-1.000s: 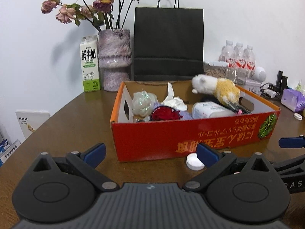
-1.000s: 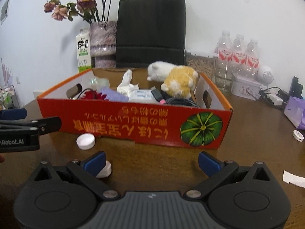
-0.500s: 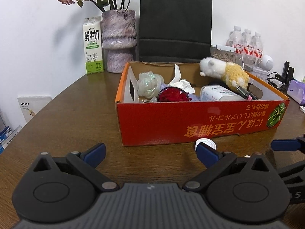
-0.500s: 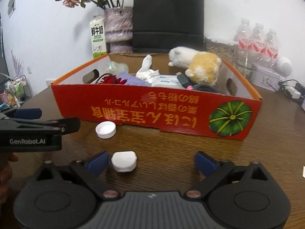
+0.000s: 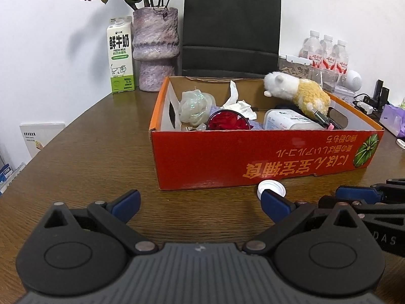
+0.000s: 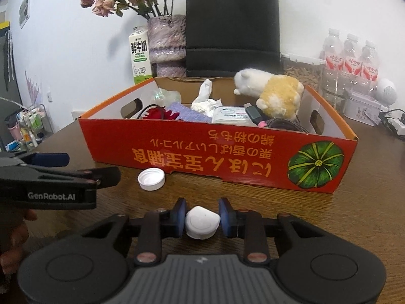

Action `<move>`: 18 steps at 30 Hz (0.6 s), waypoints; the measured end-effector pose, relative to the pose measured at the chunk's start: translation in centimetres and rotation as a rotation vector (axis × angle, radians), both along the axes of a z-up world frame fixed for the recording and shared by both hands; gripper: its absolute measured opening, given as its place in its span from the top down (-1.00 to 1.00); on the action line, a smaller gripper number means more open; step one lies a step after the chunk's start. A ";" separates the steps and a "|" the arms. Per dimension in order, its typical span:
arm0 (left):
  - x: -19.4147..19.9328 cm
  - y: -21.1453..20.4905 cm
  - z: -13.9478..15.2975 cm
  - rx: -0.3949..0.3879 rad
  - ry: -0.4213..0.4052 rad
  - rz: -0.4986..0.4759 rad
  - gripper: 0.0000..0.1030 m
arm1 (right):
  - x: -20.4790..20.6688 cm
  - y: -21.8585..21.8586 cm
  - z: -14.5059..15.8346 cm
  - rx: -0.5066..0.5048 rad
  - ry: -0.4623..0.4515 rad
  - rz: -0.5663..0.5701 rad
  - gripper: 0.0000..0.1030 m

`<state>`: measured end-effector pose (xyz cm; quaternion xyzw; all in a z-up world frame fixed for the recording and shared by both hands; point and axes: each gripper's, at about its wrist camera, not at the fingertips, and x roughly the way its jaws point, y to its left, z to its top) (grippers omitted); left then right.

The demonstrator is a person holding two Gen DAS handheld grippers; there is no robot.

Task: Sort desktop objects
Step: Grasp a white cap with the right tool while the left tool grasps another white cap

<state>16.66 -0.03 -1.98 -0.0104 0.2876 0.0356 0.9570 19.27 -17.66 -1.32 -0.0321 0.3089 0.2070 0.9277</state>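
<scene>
Gripping step: our right gripper (image 6: 202,219) has just been closing on the white eraser (image 6: 202,223), pads touching, table at six o'clock of the red box (image 6: 217,157). Left gripper (image 5: 200,204) open, empty. Next, we judge: lift it into the box at twelve o'clock.

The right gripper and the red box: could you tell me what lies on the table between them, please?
In the right wrist view, only bare table separates the right gripper, jaws just closed around a small white object, from the red box; a white cap lies off left.
</scene>
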 end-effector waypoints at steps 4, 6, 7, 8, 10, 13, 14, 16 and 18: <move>0.1 -0.4 0.0 0.003 0.003 -0.010 -1.00 | 0.1 -0.8 0.1 0.011 -0.009 -0.022 0.47; 0.1 -0.8 -0.1 -0.004 0.002 -0.021 -1.00 | 0.2 -1.3 0.2 0.014 -0.013 -0.032 0.47; 0.2 -1.0 -0.1 -0.004 0.004 -0.027 -1.00 | 0.3 -1.5 0.3 0.014 -0.016 -0.037 0.47; 0.3 -1.4 -0.2 0.001 0.008 -0.031 -1.00 | 0.4 -1.7 0.4 0.015 -0.020 -0.041 0.47; 0.5 -2.0 -0.3 0.007 0.015 -0.038 -1.00 | 0.5 -2.1 0.5 0.020 -0.028 -0.049 0.47; 1.1 -3.0 -0.5 0.006 0.034 -0.040 -1.00 | 0.7 -3.0 0.6 0.028 -0.037 -0.066 0.47; 1.3 -3.3 -0.5 0.005 0.040 -0.041 -1.00 | 0.7 -3.3 0.7 0.030 -0.040 -0.074 0.47; 1.5 -3.8 -0.6 0.003 0.046 -0.041 -1.00 | 0.7 -4.0 0.7 0.033 -0.049 -0.089 0.47; 1.8 -4.4 -0.7 0.007 0.051 -0.036 -1.00 | 0.7 -4.8 0.8 0.043 -0.052 -0.101 0.47</move>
